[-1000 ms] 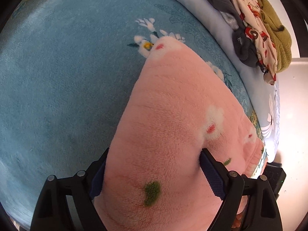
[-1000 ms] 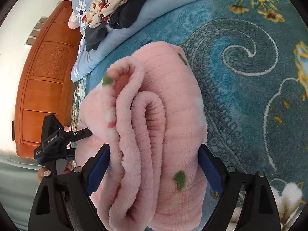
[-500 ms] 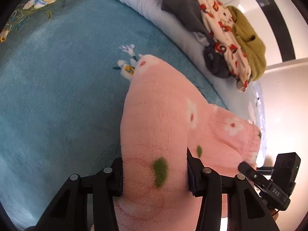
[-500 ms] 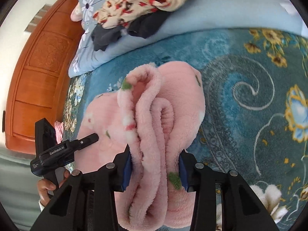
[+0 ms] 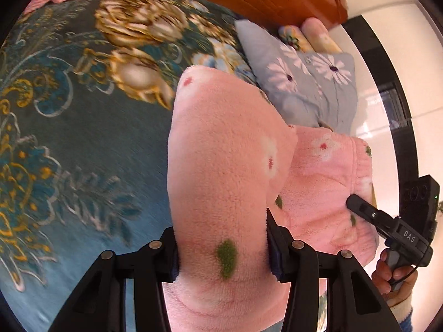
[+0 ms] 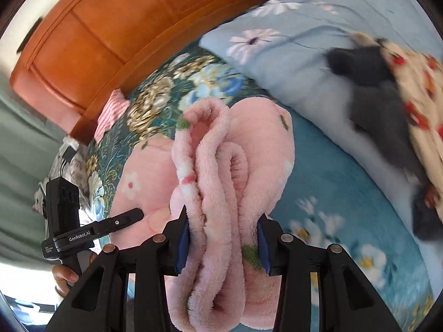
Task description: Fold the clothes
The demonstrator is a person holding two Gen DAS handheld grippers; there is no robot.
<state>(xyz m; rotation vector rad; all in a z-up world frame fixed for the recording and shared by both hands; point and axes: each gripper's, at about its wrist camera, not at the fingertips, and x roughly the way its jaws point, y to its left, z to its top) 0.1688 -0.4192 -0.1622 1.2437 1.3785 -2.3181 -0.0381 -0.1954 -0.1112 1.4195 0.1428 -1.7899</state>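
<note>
A folded pink fleece garment [image 5: 221,152] with white flowers and green leaf spots hangs between both grippers, above the bed. My left gripper [image 5: 224,249] is shut on one end, its pads pressing into the thick fold. My right gripper [image 6: 223,240] is shut on the other end, where the rolled layers of the garment [image 6: 257,144] show edge-on. In the left wrist view the right gripper [image 5: 387,221] sits at the right, held by a hand. In the right wrist view the left gripper [image 6: 97,229] sits at the left, touching the pink fleece.
Below lies a teal floral blanket [image 5: 69,138]. An orange wooden headboard [image 6: 110,27] stands behind it. A pale blue daisy pillow [image 5: 310,88] lies near it. A pile of dark grey and cream printed clothes [image 6: 387,88] lies on the light bedding at the right. A red-striped cloth [image 6: 112,110] lies by the headboard.
Both grippers closed from wide open onto the pink garment. They then swung it up and across the bed, so the headboard and the daisy pillow now fill the background.
</note>
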